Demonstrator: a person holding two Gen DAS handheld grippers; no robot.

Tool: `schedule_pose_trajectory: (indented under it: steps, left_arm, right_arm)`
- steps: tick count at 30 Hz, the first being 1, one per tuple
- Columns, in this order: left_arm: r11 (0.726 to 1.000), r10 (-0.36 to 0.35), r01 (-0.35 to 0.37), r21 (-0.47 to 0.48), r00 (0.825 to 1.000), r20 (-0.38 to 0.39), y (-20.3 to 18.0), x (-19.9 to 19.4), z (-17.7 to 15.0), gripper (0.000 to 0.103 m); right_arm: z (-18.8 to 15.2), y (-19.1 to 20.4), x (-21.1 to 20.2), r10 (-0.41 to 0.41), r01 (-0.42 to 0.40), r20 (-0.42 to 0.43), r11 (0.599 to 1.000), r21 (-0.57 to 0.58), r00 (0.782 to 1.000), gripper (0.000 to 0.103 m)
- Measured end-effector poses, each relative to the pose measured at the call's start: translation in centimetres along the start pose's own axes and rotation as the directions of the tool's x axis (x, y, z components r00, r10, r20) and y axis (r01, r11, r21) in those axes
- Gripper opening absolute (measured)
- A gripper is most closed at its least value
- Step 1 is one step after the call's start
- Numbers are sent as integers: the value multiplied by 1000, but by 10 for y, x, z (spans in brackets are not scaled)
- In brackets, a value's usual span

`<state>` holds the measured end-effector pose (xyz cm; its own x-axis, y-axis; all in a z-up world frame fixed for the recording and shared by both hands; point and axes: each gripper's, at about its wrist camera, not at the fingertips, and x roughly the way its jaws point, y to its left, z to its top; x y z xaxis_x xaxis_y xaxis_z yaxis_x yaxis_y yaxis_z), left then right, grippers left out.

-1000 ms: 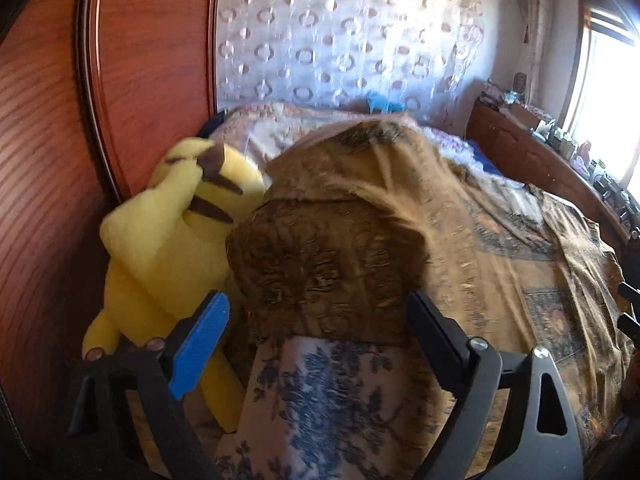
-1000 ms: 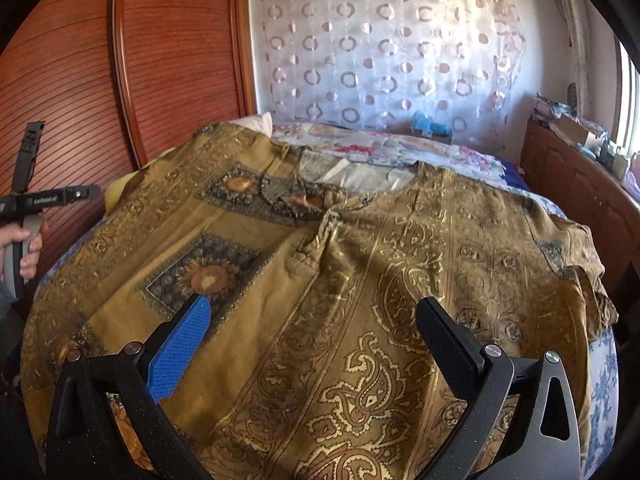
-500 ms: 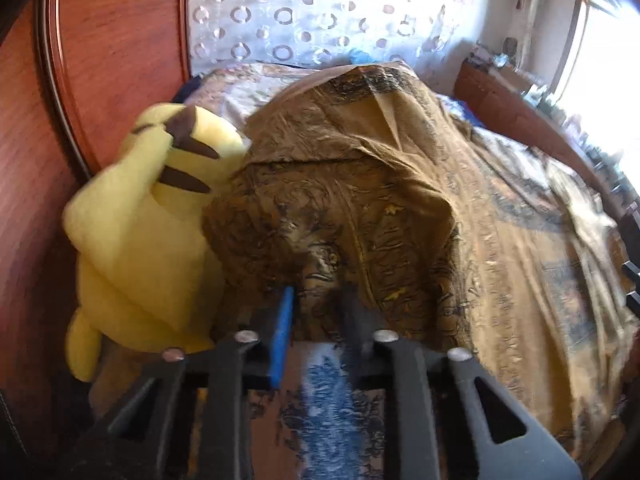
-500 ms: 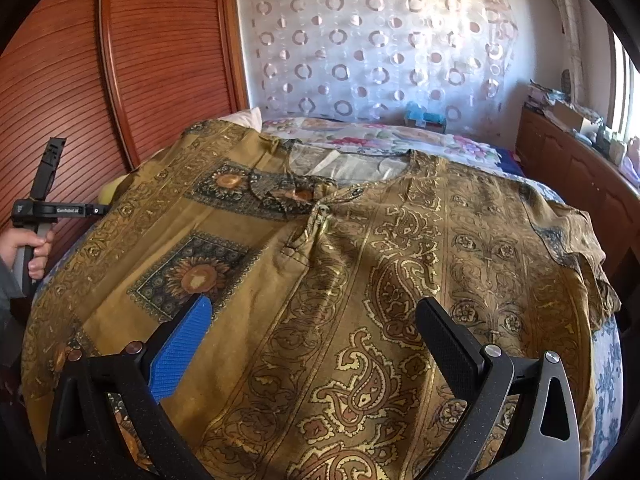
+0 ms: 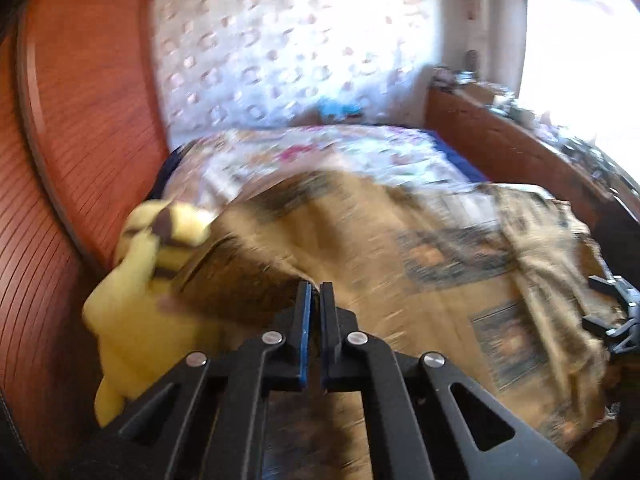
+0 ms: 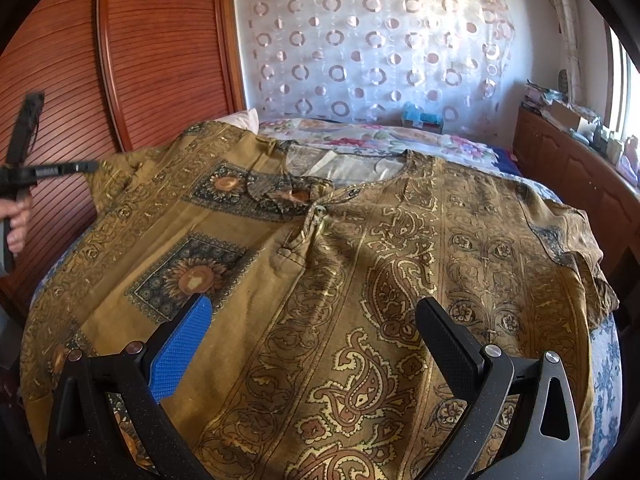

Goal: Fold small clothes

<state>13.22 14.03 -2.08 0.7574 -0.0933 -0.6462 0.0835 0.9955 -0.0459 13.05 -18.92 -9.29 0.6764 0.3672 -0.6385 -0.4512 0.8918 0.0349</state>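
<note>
L claw is pinched tight on the shirt edge by the yellow plush; shirt lies flat across the bed. R claw gapes wide, empty, over the hem w/ the shirt stretching ahead of it, so L is nearer for the fold.

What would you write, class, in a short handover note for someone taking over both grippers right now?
Left gripper: shut on the sleeve edge of the mustard-gold paisley-print tunic, beside the yellow plush toy; that view is blurred.
Right gripper: open, hovering over the tunic's lower front, holding nothing.
Tunic: spread face up across the floral-sheeted bed, neckline toward the curtain.
Done: garment laid flat, left sleeve gripped.
Left: fold the sleeves inward, then the body; no fold visible yet.
</note>
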Motion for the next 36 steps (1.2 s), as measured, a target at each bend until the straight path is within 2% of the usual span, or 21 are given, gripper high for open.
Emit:
schedule_pose_trajectory:
  steps: [6, 10, 13, 17, 20, 24, 27, 33, 36]
  left_arm:
    - [986, -103, 100, 136, 995, 11, -76, -10, 23, 0]
    - [978, -114, 113, 174, 993, -3, -98, -16, 20, 11]
    - [978, -114, 115, 175, 993, -14, -99, -20, 15, 22]
    - [985, -62, 66, 157, 998, -25, -93, -14, 1, 37]
    - [993, -37, 42, 109, 998, -49, -76, -2, -16, 42]
    - [997, 7, -2, 79, 997, -74, -57, 13, -37, 46]
    - [999, 0, 3, 34, 996, -89, -43, 16, -52, 46]
    - [997, -23, 20, -71, 999, -44, -29, -3, -78, 47]
    - [995, -5, 1, -96, 999, -35, -28, -14, -87, 47]
  right_arm:
    - [1, 1, 0, -2, 2, 2, 1000, 3, 1000, 103]
    - [0, 0, -1, 0, 0, 7, 1000, 9, 1000, 103]
    - [0, 1, -1, 0, 0, 6, 1000, 7, 1000, 103]
    - [-1, 0, -1, 0, 0, 6, 1000, 7, 1000, 103]
    - [-1, 1, -1, 2, -2, 6, 1000, 8, 1000, 103]
    - [-1, 2, -1, 3, -3, 1, 1000, 2, 1000, 103]
    - [-1, 4, -1, 14, -14, -1, 1000, -7, 1000, 103]
    - [7, 16, 1, 82, -83, -19, 995, -50, 996, 100]
    - [20, 27, 0, 125, -126, -15, 989, -78, 992, 97]
